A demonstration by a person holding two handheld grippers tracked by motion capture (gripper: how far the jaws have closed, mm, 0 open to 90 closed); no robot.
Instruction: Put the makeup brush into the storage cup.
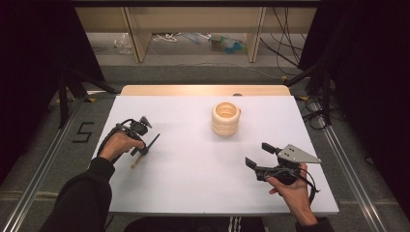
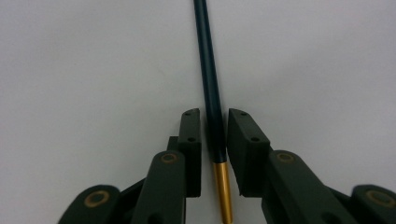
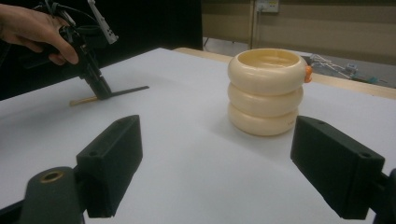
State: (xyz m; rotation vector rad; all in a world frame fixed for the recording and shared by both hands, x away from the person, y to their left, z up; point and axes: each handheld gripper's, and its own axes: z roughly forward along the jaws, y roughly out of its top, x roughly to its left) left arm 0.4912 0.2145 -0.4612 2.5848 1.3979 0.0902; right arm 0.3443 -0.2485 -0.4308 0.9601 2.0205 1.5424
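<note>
Low in the frame on the white worktop (image 1: pixel 193 179), the right tongs (image 1: pixel 257 155) stand spread and empty, while at mid-left the left tongs (image 1: pixel 145 145) straddle a dark, gold-tipped stick (image 2: pixel 211 88), with a cream ringed holder (image 1: pixel 226 118) farther back.

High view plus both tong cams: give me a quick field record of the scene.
surface: white table
stick: dark shaft, golden end, lying flat on the table
left tongs: around the stick, narrow gaps either side, pads not yet pressing
right tongs: wide open, nothing between, aimed at the holder
holder: cream, three stacked rings, upright, open top, untouched
</note>
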